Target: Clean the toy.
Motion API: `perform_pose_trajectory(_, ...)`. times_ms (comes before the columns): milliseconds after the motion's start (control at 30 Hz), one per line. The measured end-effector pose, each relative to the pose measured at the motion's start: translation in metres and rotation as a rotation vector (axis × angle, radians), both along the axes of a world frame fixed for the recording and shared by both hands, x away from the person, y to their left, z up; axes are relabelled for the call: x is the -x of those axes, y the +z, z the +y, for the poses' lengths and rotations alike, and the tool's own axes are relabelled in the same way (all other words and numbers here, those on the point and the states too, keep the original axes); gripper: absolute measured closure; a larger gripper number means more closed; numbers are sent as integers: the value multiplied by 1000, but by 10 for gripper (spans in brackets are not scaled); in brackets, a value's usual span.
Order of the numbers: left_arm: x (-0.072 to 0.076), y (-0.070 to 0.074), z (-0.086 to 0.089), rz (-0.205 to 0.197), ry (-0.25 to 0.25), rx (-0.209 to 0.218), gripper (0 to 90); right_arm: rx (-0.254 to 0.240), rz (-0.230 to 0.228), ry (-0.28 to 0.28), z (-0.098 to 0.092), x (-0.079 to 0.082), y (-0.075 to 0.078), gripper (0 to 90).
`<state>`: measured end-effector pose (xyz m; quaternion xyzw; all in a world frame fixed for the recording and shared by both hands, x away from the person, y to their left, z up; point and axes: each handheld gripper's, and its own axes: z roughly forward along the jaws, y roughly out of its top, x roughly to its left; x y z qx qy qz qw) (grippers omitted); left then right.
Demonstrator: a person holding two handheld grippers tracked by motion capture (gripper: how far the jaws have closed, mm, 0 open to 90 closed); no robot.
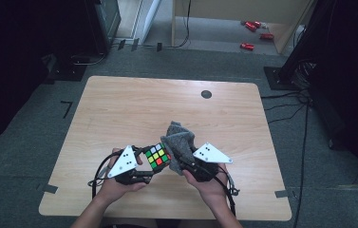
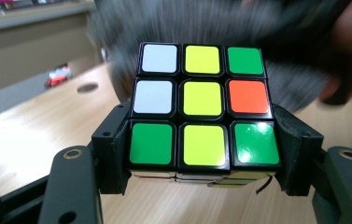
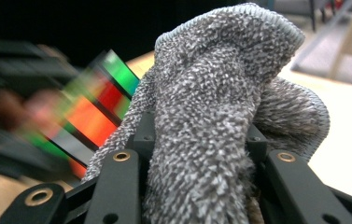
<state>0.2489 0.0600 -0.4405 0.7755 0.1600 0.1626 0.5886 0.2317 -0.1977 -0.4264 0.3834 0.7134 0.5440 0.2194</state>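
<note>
— Where's the Rubik's cube (image 2: 202,105) relative to the table (image 1: 119,109)?

— Lifted above its near edge, a bit left of centre. The left gripper (image 1: 144,167) has it clamped between both jaws, pads pressed to opposite sides of the bottom layer (yellow centre facing the gripper's camera, greens, whites and one orange around it).

— And the grey cloth (image 3: 211,116)?

— Bunched just right of the cube, touching its side in the high view. The right gripper (image 1: 180,164) is clenched on it, the terry fabric bulging up between the jaws.

— Anything else near the cube?

— A dark round grommet (image 1: 206,94) sits well beyond it, by the table's far edge.
</note>
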Motion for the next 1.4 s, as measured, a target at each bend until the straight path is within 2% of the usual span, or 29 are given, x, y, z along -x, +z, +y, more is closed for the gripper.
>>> perform_pose_trajectory(33,0,0,0,0,0,0,346,17,19,-13,-1,-3,-4,622)
perform_pose_trajectory(67,-1,1,3,4,-2,31,346,17,19,-13,-1,-3,-4,622)
perform_pose_trajectory(100,-2,2,7,10,-7,65,346,63,71,-25,-5,-9,-11,621)
perform_pose_trajectory(167,-5,3,11,23,-3,104,346,79,83,-31,-6,-11,-14,621)
perform_pose_trajectory(233,-6,2,13,25,5,89,346,11,67,-24,-10,-9,-10,620)
perform_pose_trajectory(267,-7,0,13,30,6,80,346,-23,38,-16,-10,-7,-6,620)
perform_pose_trajectory(300,-7,0,13,30,6,80,346,-23,38,-16,-10,-7,-6,620)
perform_pose_trajectory(333,-7,-1,12,35,2,82,346,-70,-16,7,-9,0,5,618)
perform_pose_trajectory(433,-5,-1,8,25,-16,60,346,-140,-70,60,-5,10,18,617)
perform_pose_trajectory(467,-3,-2,4,12,-28,31,346,-173,-74,79,-5,12,20,617)
perform_pose_trajectory(500,-3,-2,4,12,-28,31,346,-173,-74,79,-5,12,20,617)
perform_pose_trajectory(533,-1,-3,1,4,-37,15,346,-238,-70,105,-5,13,21,617)
perform_pose_trajectory(567,-1,-3,1,4,-37,15,346,-247,-55,114,-5,13,20,617)
perform_pose_trajectory(600,-1,-2,0,4,-43,18,346,-247,-55,114,-5,13,20,617)
perform_pose_trajectory(633,0,-1,0,5,-52,26,346,-220,-20,120,-5,7,13,618)
perform_pose_trajectory(700,0,0,1,-1,-49,19,346,-228,-3,120,-5,5,10,618)
perform_pose_trajectory(733,0,0,1,-3,-48,18,346,-238,19,115,-7,2,6,618)
perform_pose_trajectory(767,0,0,2,-1,-47,22,346,-217,44,99,-9,-1,2,619)
perform_pose_trajectory(800,-1,0,4,2,-44,32,346,-133,77,45,-11,-7,-5,620)
perform_pose_trajectory(867,-1,0,4,2,-43,32,346,-102,108,18,-13,-10,-10,620)
perform_pose_trajectory(933,-1,-1,3,-3,-42,22,346,-100,111,15,-14,-10,-10,620)
perform_pose_trajectory(967,-1,-3,0,-10,-37,-15,346,-106,89,11,-14,-8,-6,616)
perform_pose_trajectory(1000,-1,-3,0,-10,-37,-15,346,-117,67,16,-14,-5,-1,614)
perform_pose_trajectory(1033,0,-6,-4,-10,-43,-39,346,-139,43,29,-14,-2,4,613)
perform_pose_trajectory(1100,1,-5,-6,-5,-57,-29,346,-167,0,65,-11,4,13,609)
perform_pose_trajectory(1200,3,-3,-5,-4,-71,-13,345,-149,-28,95,-4,8,16,603)
perform_pose_trajectory(1300,2,-1,-2,-2,-65,-4,345,-158,19,84,-7,2,7,606)
perform_pose_trajectory(1400,0,1,3,9,-56,32,345,-106,77,44,-10,-6,-6,609)
